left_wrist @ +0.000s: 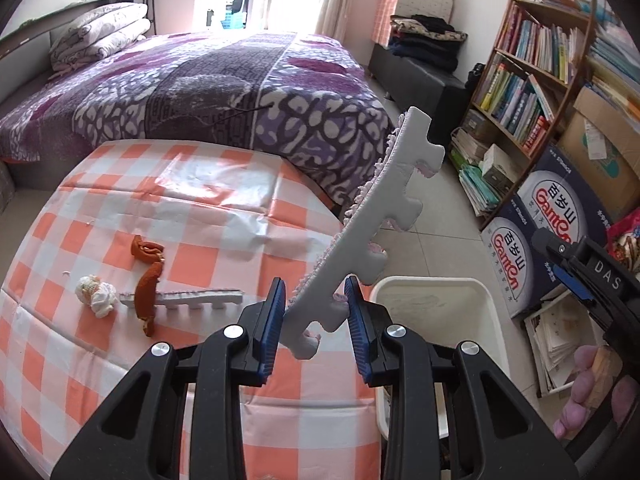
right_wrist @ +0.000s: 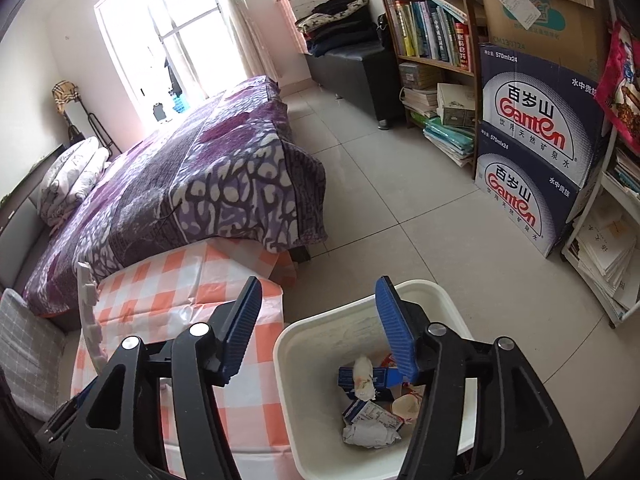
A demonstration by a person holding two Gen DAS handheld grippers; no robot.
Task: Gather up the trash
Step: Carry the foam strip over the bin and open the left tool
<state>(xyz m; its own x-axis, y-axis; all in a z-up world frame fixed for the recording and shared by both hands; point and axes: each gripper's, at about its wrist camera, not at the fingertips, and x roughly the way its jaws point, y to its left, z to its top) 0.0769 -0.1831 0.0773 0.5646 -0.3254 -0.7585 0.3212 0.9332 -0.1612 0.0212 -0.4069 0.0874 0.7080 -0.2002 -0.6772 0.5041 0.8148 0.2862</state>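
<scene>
My left gripper (left_wrist: 316, 320) is shut on the lower end of a long white foam strip (left_wrist: 380, 208) with notched tabs and a pink fuzzy edge, held tilted up above the table's right edge, beside the white bin (left_wrist: 476, 292). On the checked tablecloth (left_wrist: 200, 208) lie another foam strip (left_wrist: 192, 298), orange peel (left_wrist: 148, 280) and a crumpled white tissue (left_wrist: 96, 290). My right gripper (right_wrist: 316, 328) is open and empty above the bin (right_wrist: 304, 344), which holds crumpled paper (right_wrist: 368, 436), a tissue (right_wrist: 364, 376) and wrappers. The held strip (right_wrist: 88, 312) shows at the left.
A bed with a purple cover (left_wrist: 200, 80) stands behind the table. A bookshelf (left_wrist: 532, 60) and stacked Ganten boxes (right_wrist: 532, 152) line the right wall. Tiled floor (right_wrist: 400, 208) lies between bed and shelves. Paper stacks (right_wrist: 604, 248) sit on a low rack.
</scene>
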